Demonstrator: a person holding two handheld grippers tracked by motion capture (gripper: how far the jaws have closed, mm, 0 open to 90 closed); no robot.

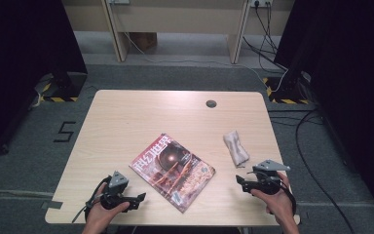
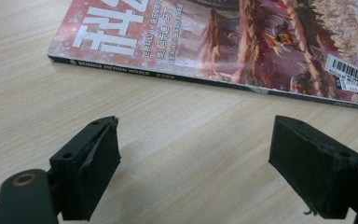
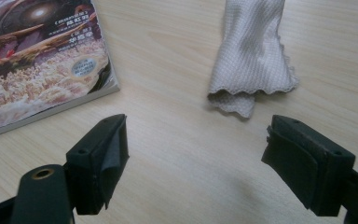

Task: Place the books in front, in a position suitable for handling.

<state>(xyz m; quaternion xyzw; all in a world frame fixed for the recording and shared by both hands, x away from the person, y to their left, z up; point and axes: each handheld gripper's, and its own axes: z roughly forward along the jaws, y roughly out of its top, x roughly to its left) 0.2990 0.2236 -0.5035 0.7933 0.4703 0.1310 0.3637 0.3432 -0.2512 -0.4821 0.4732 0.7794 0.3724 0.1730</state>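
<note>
Two grippers sit at the near edge of the table [image 1: 126, 112], both empty, jaws spread wide. Left gripper [image 1: 139, 199] rests low at the near-left, aimed at the magazine [image 1: 172, 170] — in the left gripper view its spine [image 2: 205, 82] runs across just ahead of the jaws, not touching. Right gripper [image 1: 240, 181] is at the near-right; in the right gripper view the folded cloth [image 3: 251, 60] lies just beyond the jaw gap, slightly right of centre, with the magazine's corner [image 3: 42, 79] off to the left.

Magazine lies flat mid-table, turned at an angle, cover up. Cloth [image 1: 235, 147] is right of it, apart, nearer the right edge. Farther back there's a round cable port [image 1: 211, 103] in the tabletop, then floor and a bench beyond.

Likely step: right gripper goes for the cloth, left steadies or opens the magazine. To do it well — bring the right gripper straight forward and low so one jaw slides beside the wavy hem, close on the doubled fold, not a single layer. For the left, the spine is thin and flat on the wood; come in shallow, catch the cover edge, not push the whole thing away.

Hard to tell: whether the cloth is folded or rolled, how many layers. Its far end is cut off in the right gripper view. The magazine's top is cropped in both gripper views. Small cover print is unreadable from above.
</note>
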